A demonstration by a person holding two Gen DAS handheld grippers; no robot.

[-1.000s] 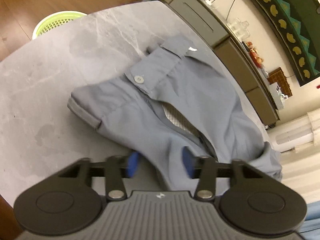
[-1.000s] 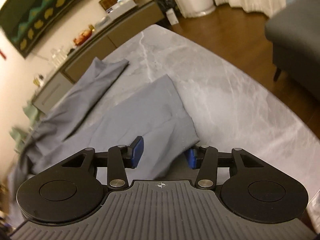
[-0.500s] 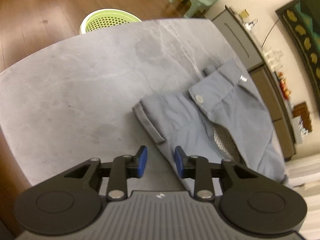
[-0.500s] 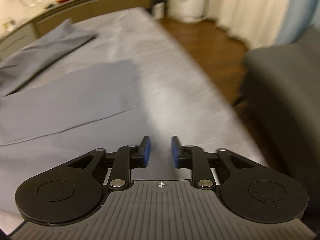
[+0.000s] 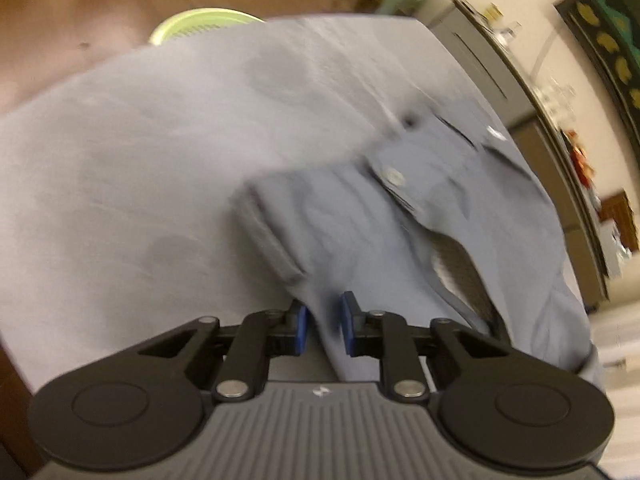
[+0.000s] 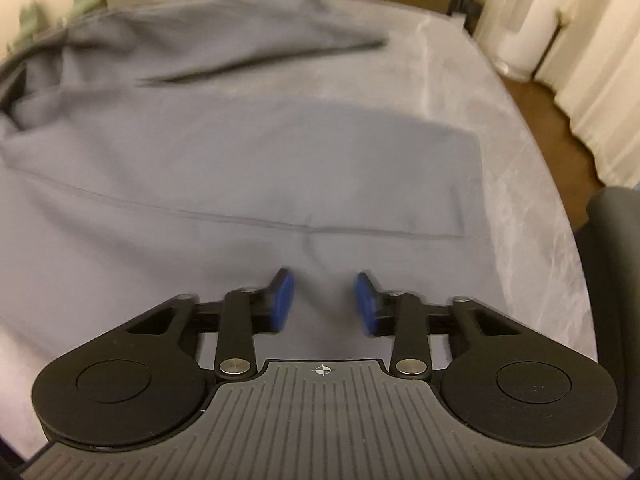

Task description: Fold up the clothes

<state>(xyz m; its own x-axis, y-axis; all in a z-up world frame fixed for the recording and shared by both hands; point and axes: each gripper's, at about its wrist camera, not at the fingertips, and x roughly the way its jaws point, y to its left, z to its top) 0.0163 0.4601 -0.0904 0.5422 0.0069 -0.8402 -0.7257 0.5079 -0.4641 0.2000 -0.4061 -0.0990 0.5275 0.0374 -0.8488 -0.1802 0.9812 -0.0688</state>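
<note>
Grey-blue trousers [image 5: 400, 240] lie spread on the grey marble table [image 5: 140, 160], waistband and button toward the left wrist view, legs [image 6: 240, 152] stretched across the right wrist view. My left gripper [image 5: 324, 324] is low over the near waist edge. Its jaws are closing with a fold of the cloth between the blue pads, and a gap still shows. My right gripper [image 6: 324, 304] hovers over the near trouser leg, close to its hem [image 6: 468, 184]. Its jaws are opening and hold nothing.
A green laundry basket [image 5: 200, 24] stands on the wooden floor beyond the table's far edge. A long sideboard [image 5: 520, 92] runs along the wall. A dark sofa [image 6: 612, 280] sits right of the table, with curtains [image 6: 592, 60] behind it.
My left gripper has sunk onto the trousers' waist edge and its jaws have narrowed around the cloth. My right gripper has swung back over the trouser leg, and its jaws narrowed, then widened again.
</note>
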